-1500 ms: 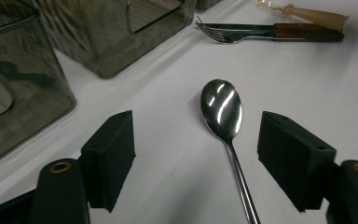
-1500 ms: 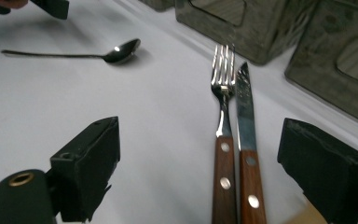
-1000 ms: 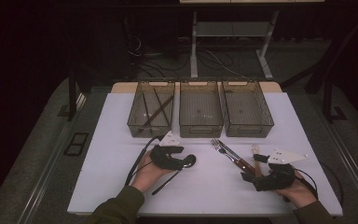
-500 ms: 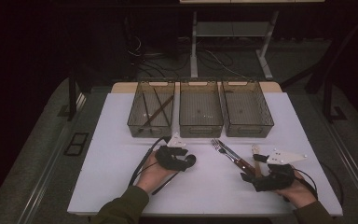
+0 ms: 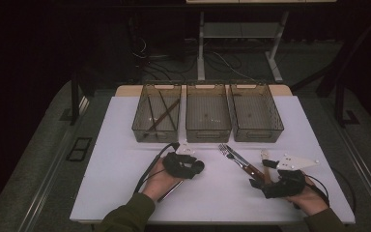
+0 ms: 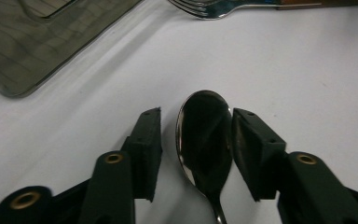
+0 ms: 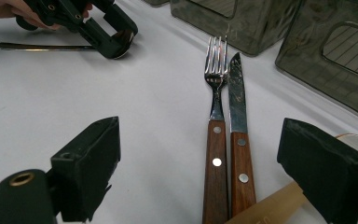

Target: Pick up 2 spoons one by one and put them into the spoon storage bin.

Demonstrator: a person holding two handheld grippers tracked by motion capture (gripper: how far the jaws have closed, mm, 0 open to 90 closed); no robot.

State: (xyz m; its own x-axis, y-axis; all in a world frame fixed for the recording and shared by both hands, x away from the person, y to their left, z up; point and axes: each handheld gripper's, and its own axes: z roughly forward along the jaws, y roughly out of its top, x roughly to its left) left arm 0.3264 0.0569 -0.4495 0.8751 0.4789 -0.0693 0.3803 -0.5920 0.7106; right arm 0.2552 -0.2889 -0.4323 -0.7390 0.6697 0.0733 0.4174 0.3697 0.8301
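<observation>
A steel spoon (image 6: 205, 140) lies on the white table with its bowl between the jaws of my left gripper (image 6: 196, 116). The jaws have just been closing; the right pad (image 6: 249, 140) is at the bowl's edge, while a gap stays at the left pad (image 6: 147, 140). In the high view the left gripper (image 5: 195, 166) covers the bowl and the spoon's handle (image 5: 171, 189) sticks out toward the person. A wooden-handled fork (image 7: 216, 116) and knife (image 7: 237, 116) lie side by side. My right gripper (image 7: 200, 130) stands wide open around their handles, touching neither.
Three dark mesh trays stand in a row at the back; the left one (image 5: 140, 126) holds thin sticks, the middle (image 5: 207, 133) and right (image 5: 258, 135) look bare. A tan strip (image 7: 265, 207) lies by the right gripper's jaw. Table edges run close to both forearms.
The left gripper has slid a little to the right over the spoon's bowl, which showed beside it before. The right gripper, fork and knife have not moved.
</observation>
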